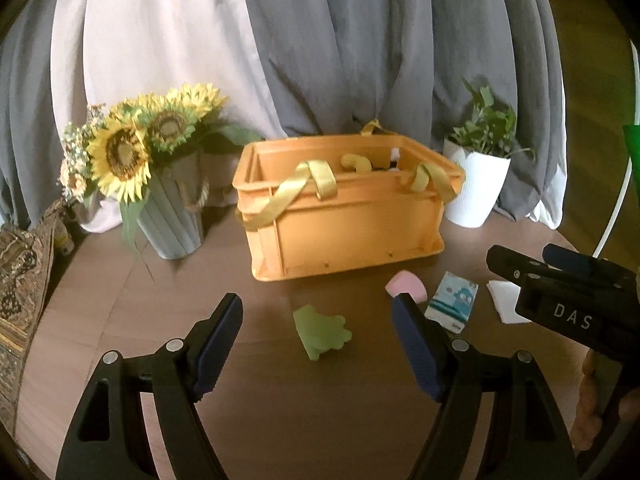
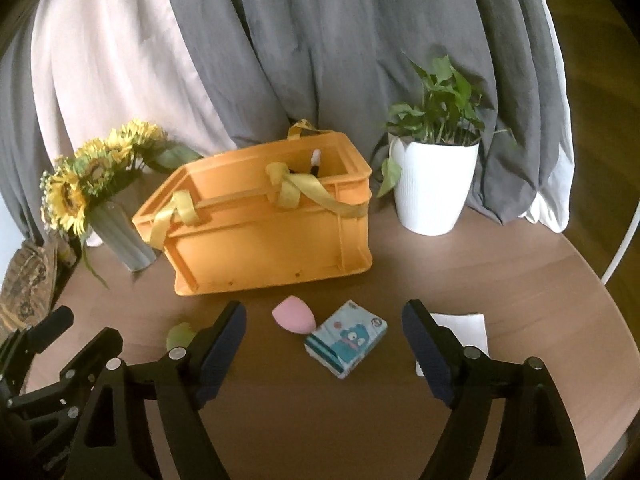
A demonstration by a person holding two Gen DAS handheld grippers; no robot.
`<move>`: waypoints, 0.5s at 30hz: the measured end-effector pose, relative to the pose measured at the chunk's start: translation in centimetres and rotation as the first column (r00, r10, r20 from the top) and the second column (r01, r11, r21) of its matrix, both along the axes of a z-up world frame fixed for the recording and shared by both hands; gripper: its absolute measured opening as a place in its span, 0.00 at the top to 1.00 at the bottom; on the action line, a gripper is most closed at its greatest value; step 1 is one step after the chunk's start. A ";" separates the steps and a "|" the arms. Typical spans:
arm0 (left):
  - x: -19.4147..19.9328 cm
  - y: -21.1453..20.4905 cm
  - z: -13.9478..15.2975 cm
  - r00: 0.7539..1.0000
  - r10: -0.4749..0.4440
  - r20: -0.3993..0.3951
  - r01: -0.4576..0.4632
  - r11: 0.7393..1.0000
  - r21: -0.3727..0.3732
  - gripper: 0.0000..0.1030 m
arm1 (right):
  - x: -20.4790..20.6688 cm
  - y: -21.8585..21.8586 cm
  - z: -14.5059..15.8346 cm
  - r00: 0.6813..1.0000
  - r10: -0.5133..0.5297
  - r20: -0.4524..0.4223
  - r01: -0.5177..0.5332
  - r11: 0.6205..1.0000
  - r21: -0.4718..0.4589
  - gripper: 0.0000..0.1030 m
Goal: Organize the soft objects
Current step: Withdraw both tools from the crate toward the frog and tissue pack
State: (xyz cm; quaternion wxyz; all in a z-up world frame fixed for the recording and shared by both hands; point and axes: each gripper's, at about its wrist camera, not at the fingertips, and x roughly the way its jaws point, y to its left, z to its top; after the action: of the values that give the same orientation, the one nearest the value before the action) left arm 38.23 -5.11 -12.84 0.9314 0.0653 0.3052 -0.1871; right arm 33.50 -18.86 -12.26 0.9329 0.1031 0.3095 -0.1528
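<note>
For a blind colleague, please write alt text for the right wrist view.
The open right gripper hovers over a brown table, above a pink sponge and a blue tissue pack. Behind them stands an orange crate with yellow straps, between a sunflower vase and a white potted plant.

The left gripper (image 1: 318, 332) is matte black plastic, with two curved arms pierced by long triangular cut-outs and joined by round silver pivot screws. Its fingers (image 1: 416, 350) carry dark blue ribbed pads. The right gripper (image 2: 324, 344) has the same black frame, silver screws and blue ribbed fingers (image 2: 426, 354); from the left wrist camera its body shows white letters "DAS".
</note>
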 end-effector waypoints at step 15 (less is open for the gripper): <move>1.2 -1.1 -3.0 0.997 0.060 -0.050 -0.058 0.998 0.030 0.22 | 1.6 -0.4 -3.1 0.995 0.052 -0.088 -0.053 0.998 -0.017 0.13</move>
State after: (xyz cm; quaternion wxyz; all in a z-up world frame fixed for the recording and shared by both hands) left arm 39.47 -6.16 -15.85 0.9275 0.0647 0.3331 -0.1567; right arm 35.14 -19.22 -15.39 0.9231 0.0790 0.3512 -0.1355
